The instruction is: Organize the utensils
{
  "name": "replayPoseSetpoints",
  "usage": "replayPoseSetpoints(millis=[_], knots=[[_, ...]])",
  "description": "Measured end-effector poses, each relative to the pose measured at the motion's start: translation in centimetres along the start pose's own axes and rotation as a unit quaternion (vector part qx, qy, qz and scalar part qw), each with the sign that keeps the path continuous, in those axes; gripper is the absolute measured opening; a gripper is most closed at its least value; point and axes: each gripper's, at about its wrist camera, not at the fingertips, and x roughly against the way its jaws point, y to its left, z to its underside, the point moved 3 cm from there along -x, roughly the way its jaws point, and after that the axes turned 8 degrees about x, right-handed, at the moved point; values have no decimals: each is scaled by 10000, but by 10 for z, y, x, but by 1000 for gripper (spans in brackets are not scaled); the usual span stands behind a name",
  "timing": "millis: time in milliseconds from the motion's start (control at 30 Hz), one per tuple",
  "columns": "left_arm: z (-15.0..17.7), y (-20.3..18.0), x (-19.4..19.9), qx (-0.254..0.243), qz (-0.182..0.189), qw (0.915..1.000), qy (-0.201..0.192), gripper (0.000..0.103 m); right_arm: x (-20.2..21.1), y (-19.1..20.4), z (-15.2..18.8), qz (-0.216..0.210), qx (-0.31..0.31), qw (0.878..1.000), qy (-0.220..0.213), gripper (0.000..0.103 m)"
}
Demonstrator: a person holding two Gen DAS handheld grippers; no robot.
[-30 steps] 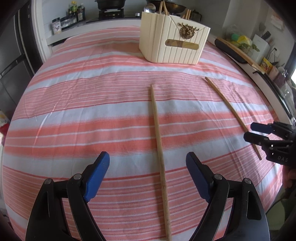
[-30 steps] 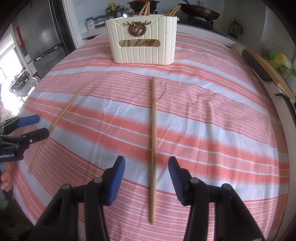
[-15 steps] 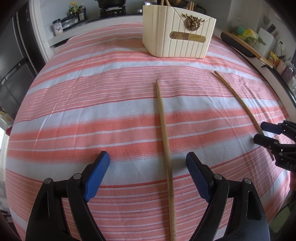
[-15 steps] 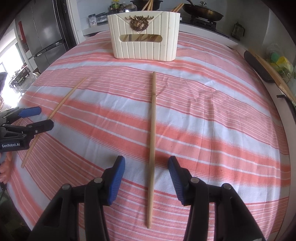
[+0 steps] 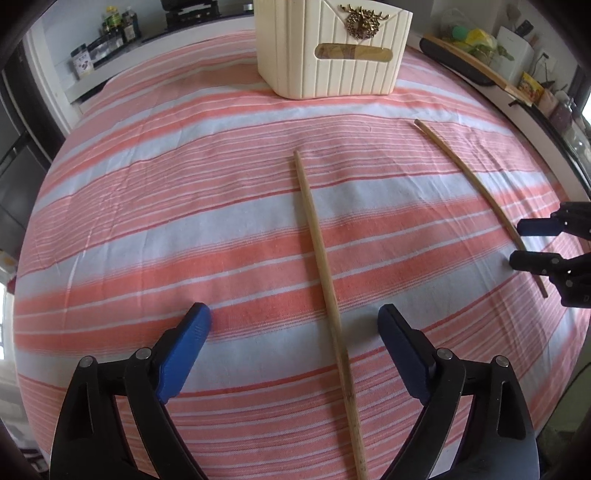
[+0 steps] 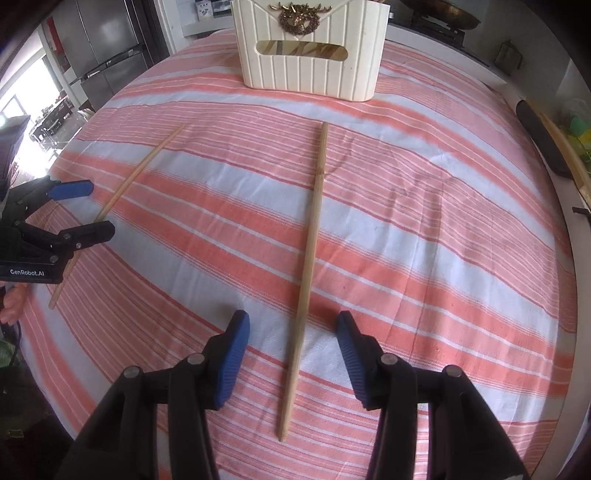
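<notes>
Two long wooden chopsticks lie on the striped cloth in front of a cream utensil holder [image 5: 332,66] [image 6: 310,70] at the back. My left gripper [image 5: 293,321] hovers low over one chopstick [image 5: 318,251]; its jaws are opening, and the stick runs between the blue pads [image 5: 192,332] untouched. The right gripper [image 6: 291,321] stands open astride the other chopstick [image 6: 313,221], pads clear of it. Each view also catches the other side: the right gripper [image 5: 524,243] over its chopstick [image 5: 463,170], the left gripper [image 6: 94,208] over its chopstick [image 6: 146,166].
The table's cloth [image 5: 147,221] is striped red and white. A counter with bottles and jars [image 5: 110,33] stands behind on the left. A long board and packets [image 5: 476,66] line the right edge. A steel fridge [image 6: 103,48] is beyond the far left corner.
Both grippers have tipped further downward, so the holder has slid towards the top of each view. The chopsticks lie where they were.
</notes>
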Motion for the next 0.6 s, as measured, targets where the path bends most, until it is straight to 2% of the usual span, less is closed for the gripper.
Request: replayPoseSetpoints(millis=[133,200,233,300,333,367,500,600], knots=[[-25,-7,-8,-222,34,9997,135,73,-8,-5,-26,-156,145,9995,250,49],[-40,-11,-14,-259,68,9994,204,66,-16,-8,-47,-200,181,9993,267,42],[-48,-13,-17,-277,56,9993,236,54,-20,-9,-60,-183,163,9994,247,41],[-60,-15,-21,-282,55,9992,265,33,-31,-18,-86,-205,-14,9996,194,29],[-65,-15,-23,-254,92,9992,281,7,-34,-23,-97,-174,-123,9997,155,22],[-68,-15,-24,-189,168,9992,301,6,-38,-29,-107,-111,-195,9997,131,7],[-74,-4,-8,94,320,9994,-68,5,-36,-41,-118,-183,-507,9985,-73,7],[-73,4,28,310,543,9966,-531,4,-6,-42,-113,-263,-619,9955,-663,7]])
